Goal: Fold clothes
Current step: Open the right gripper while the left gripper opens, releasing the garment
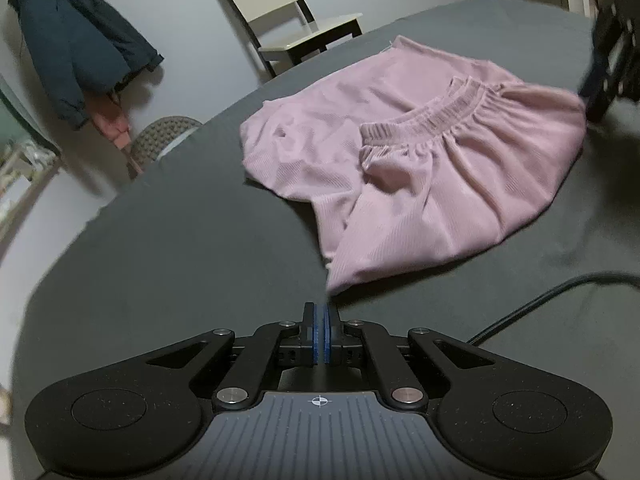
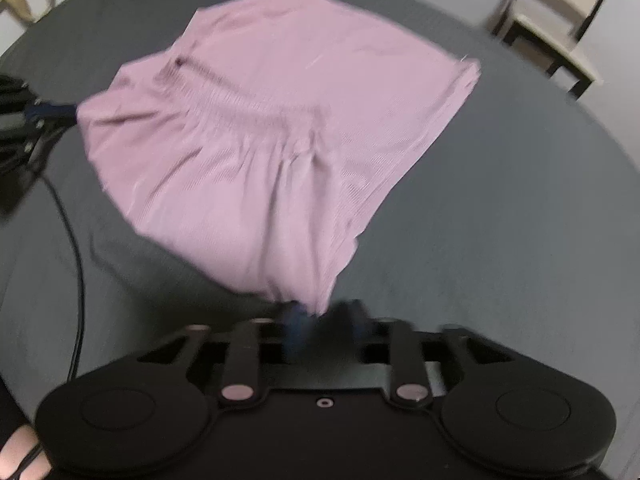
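Observation:
A pink garment [image 1: 400, 160] with an elastic waistband [image 1: 432, 114] lies folded over on the dark grey table cover [image 1: 180, 240]. My left gripper [image 1: 322, 312] is shut, its blue pads pressed together on the garment's near corner. The right wrist view shows that gripper [image 2: 64, 112] at the left edge of the garment [image 2: 260, 140]. My right gripper [image 2: 324, 314] is blurred. Its fingers stand apart, with another corner of the garment reaching down between them. In the left wrist view the right gripper [image 1: 600, 92] is a dark blur at the garment's far right edge.
A black cable [image 1: 540, 296] runs across the cover on the right, and shows as a cable [image 2: 76, 260] at the left. Beyond the table stand a pale chair [image 1: 288, 20], a woven seat [image 1: 160, 140] and a hanging dark jacket [image 1: 72, 40]. A hand [image 2: 24, 456] shows at the bottom left.

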`<state>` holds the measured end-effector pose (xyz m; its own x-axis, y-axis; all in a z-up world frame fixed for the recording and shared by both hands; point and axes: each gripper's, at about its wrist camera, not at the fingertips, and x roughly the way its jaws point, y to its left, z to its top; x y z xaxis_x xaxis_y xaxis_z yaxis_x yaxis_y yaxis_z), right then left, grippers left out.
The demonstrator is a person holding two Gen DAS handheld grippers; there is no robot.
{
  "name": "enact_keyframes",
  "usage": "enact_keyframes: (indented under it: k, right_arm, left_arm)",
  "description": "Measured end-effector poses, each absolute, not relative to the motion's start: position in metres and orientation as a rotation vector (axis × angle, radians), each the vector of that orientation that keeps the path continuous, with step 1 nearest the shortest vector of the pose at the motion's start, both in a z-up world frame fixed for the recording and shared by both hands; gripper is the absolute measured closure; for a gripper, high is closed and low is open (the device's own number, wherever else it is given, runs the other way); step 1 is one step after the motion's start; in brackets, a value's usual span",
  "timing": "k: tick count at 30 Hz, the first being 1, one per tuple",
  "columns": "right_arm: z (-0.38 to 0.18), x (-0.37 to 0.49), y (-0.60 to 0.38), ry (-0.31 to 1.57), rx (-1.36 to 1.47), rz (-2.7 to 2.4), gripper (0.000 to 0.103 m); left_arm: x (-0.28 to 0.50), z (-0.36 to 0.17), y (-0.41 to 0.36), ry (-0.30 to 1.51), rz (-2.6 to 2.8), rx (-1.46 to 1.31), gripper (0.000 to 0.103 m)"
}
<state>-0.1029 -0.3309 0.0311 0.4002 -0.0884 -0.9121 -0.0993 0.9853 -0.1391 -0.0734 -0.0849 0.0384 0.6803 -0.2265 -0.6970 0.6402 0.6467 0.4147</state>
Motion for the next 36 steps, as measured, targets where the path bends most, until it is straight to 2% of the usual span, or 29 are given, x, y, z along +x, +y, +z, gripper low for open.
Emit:
enact_keyframes:
  k: [2,5,10,12,16,22,24,25,26,27,28,33,36]
  right_arm:
    - [0.04,-0.109,-0.321,1.107,-0.228,0.016,0.057]
    - [0.053,-0.122,-0.295,1.016,-0.345,0.038,0.04]
    - [0.05,-0.137,-0.245,0.874,-0.49,0.149,0.036]
    - [0.038,-0.138,-0.226,0.851,-0.582,0.186,0.026]
    - [0.016,-0.14,-0.199,0.801,-0.769,0.2,0.025]
    - [0.001,-0.144,-0.195,0.721,-0.872,0.164,0.022]
    - [-0.001,-0.142,-0.196,0.729,-0.858,0.166,0.022]
    - [-0.002,-0.142,-0.196,0.729,-0.847,0.171,0.022]
    - [-0.003,-0.142,-0.195,0.728,-0.842,0.178,0.022]
    - [-0.004,-0.144,-0.195,0.727,-0.842,0.185,0.022]
    - [-0.005,-0.145,-0.193,0.725,-0.848,0.193,0.022]
    - [-0.01,-0.151,-0.19,0.71,-0.895,0.207,0.021]
    - [-0.012,-0.151,-0.189,0.71,-0.905,0.202,0.021]
  left_arm:
    - [-0.075,0.042,-0.082,0.639,-0.527,0.724,0.1]
    - [-0.078,0.05,-0.077,0.599,-0.539,0.702,0.1]
    - [-0.077,0.057,-0.076,0.573,-0.566,0.642,0.1]
    - [-0.076,0.058,-0.077,0.574,-0.586,0.6,0.1]
    - [-0.075,0.061,-0.076,0.594,-0.614,0.532,0.099]
    - [-0.07,0.063,-0.074,0.633,-0.618,0.438,0.099]
    - [-0.068,0.064,-0.073,0.639,-0.615,0.406,0.089]
    - [-0.068,0.063,-0.073,0.639,-0.612,0.393,0.067]
    - [-0.068,0.063,-0.073,0.639,-0.609,0.38,0.038]
    - [-0.068,0.063,-0.073,0.633,-0.609,0.365,0.028]
    - [-0.069,0.063,-0.073,0.628,-0.609,0.351,0.022]
    - [-0.068,0.066,-0.076,0.65,-0.65,0.299,0.022]
    - [-0.063,0.064,-0.073,0.739,-0.67,0.179,0.022]
